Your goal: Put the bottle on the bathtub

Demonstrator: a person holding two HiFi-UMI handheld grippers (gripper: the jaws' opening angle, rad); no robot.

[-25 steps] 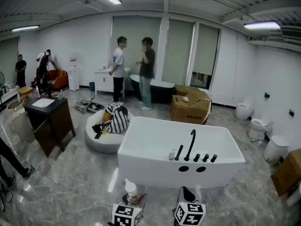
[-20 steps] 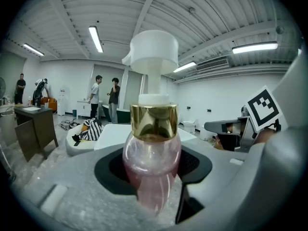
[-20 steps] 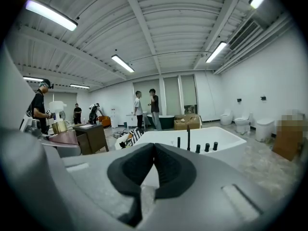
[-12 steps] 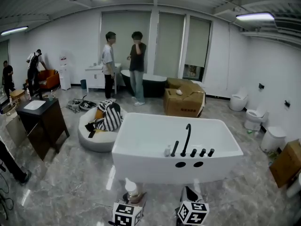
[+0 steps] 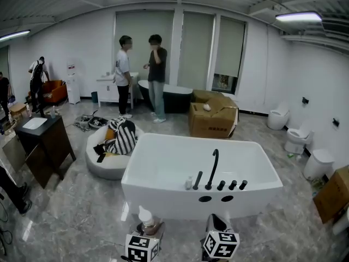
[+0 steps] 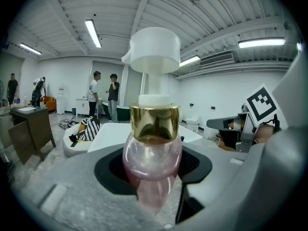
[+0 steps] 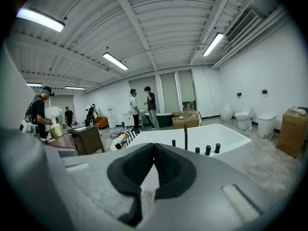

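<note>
Pink bottle (image 6: 152,150) in left gripper (image 6: 153,177) — bathtub (image 5: 163,194) ahead

bottle (image 6: 152,160) base hidden between fingers (image 6: 196,165); left marker cube (image 5: 143,249) cut by edge

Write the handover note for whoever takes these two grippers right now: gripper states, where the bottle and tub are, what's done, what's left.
Left gripper: shut on the pink clear pump bottle with gold collar and white pump head, held upright.
Right gripper: jaws together, nothing between them.
White freestanding bathtub: on the floor ahead, black tap fittings on its near rim.
Done: bottle is picked up and in hand, short of the tub.
Left: bring it over the rim, set it on a bare stretch, probably left of the taps, and release.
</note>
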